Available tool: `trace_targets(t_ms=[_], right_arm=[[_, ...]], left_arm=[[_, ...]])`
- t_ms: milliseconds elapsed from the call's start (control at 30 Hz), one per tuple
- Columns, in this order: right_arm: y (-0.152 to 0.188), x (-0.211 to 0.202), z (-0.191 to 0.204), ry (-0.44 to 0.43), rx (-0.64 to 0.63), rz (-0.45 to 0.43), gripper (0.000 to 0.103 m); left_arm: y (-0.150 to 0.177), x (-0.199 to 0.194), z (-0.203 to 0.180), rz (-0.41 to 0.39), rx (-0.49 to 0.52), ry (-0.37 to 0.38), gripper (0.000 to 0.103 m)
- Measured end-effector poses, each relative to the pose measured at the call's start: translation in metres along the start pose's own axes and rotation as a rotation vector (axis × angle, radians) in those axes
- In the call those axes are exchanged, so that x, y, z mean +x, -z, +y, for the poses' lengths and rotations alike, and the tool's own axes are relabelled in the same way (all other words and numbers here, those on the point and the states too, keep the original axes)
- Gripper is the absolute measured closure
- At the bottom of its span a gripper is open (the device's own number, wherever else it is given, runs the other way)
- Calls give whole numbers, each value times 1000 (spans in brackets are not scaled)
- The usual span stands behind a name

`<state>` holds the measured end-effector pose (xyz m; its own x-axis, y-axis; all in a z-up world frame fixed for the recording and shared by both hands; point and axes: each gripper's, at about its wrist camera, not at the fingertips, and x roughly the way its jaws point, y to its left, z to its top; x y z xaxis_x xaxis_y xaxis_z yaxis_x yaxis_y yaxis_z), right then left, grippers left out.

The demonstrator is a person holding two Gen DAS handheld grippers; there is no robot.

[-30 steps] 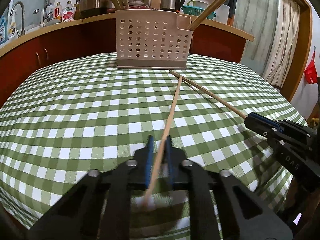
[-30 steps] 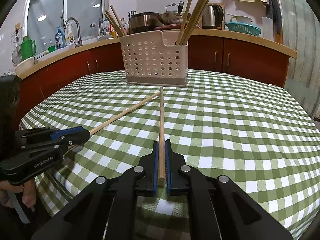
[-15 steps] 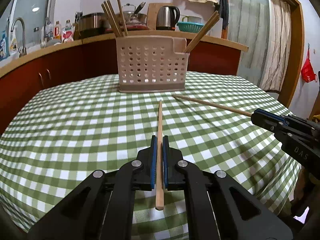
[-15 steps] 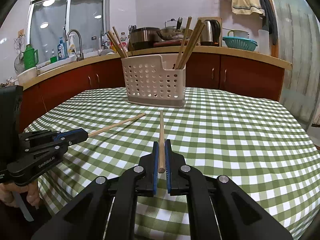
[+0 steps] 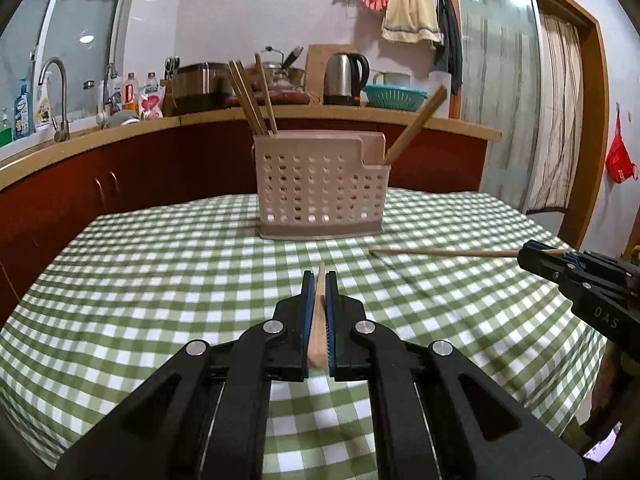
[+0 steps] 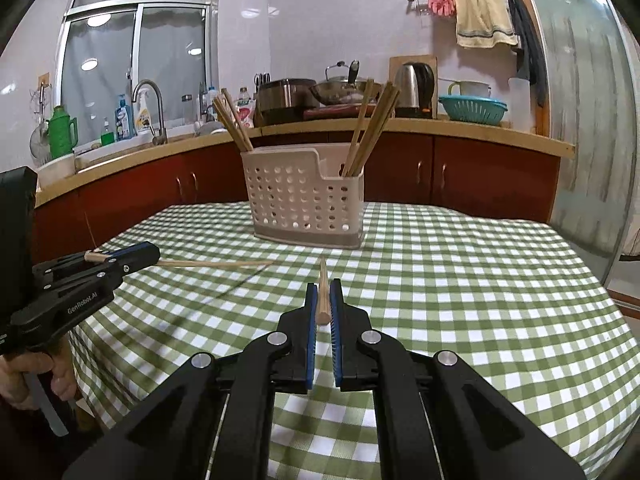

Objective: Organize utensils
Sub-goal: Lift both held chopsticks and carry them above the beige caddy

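Note:
A beige perforated utensil holder stands on the far side of the green checked table; it also shows in the right wrist view. Several wooden chopsticks stand in it. My left gripper is shut on a wooden chopstick, held above the table and pointing at the holder. My right gripper is shut on another chopstick, also lifted and pointing at the holder. Each gripper appears in the other's view, the right and the left, holding its chopstick level.
A red-brown kitchen counter runs behind the table with a kettle, pots, a teal colander and a sink tap. A doorway with a curtain is to the right.
Both grippers have lifted their chopsticks off the table and levelled them, so each stick now points straight at the holder. The holder looks nearer and lower in both views.

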<state>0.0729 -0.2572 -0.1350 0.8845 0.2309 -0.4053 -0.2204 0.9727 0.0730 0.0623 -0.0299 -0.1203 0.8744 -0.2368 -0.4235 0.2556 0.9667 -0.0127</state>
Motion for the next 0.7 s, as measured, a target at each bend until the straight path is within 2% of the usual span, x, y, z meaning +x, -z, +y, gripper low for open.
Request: trace_targets(t_ms=[333, 700], right_arm=[[-29, -17, 2, 5, -3, -73, 96], [-61, -16, 3, 11, -13, -121, 96]], left_arm=[[-37, -21, 10, -78, -15, -17, 97], [-69, -19, 21, -85, -13, -22, 97]])
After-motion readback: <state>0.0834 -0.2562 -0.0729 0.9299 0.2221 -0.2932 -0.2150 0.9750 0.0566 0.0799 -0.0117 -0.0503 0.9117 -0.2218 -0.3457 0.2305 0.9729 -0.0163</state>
